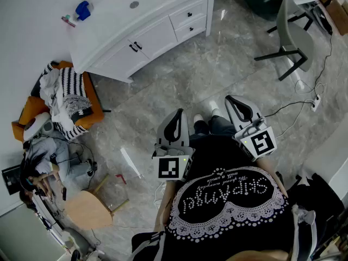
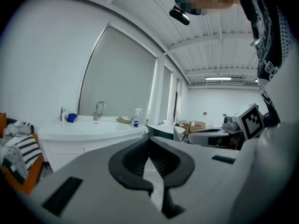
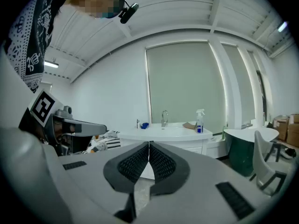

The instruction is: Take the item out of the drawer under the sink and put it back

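The drawers under the sink sit shut in the white cabinet, their black knobs facing out; the item itself cannot be seen. A wide stretch of bare grey floor separates the cabinet from the person. The left tool and right tool are held nearly level, side by side before the torso. Each has its jaws pressed together on nothing.
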{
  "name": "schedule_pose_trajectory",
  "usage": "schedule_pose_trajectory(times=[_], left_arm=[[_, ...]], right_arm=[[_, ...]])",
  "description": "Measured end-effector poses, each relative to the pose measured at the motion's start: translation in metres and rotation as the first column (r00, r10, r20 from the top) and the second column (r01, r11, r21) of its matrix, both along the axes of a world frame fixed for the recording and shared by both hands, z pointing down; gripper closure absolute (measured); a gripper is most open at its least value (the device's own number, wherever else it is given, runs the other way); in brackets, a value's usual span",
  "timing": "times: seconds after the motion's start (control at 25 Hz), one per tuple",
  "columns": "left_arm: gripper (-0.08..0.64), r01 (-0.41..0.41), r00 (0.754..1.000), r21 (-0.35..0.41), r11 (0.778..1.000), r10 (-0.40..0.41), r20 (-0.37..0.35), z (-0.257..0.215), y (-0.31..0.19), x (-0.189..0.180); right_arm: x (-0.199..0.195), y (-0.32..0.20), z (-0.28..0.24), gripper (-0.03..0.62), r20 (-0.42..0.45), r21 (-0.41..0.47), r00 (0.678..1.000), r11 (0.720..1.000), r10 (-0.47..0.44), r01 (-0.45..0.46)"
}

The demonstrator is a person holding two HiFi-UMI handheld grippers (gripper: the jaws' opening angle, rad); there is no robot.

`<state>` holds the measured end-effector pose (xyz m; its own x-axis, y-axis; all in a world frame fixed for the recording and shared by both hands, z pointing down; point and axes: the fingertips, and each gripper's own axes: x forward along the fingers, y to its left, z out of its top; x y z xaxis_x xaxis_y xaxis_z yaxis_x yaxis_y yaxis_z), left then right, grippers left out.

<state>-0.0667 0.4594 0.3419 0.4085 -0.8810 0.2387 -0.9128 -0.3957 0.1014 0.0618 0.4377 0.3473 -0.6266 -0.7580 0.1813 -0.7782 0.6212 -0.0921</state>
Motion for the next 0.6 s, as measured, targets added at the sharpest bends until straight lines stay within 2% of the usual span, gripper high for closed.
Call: schedule_pose_trajectory(times=[0.28,0.6], left_arm=[[0.555,0.018,1.0,-0.023,1.0,-0.018,-0.011,0.002,-0.006,0.002],[0.555,-0.001,1.0,-0.011,1.0,0.001,0.0,-0.002,-0.015,0.032]], right_arm=[[0.003,-0.007,-0.001,0.574,-0.002,0.011,1.0,1.0,-0.004,0.004],[0.029,-0.016,-0.002,0.574,0.003,0.003,1.0,1.0,0.002,-0.002]])
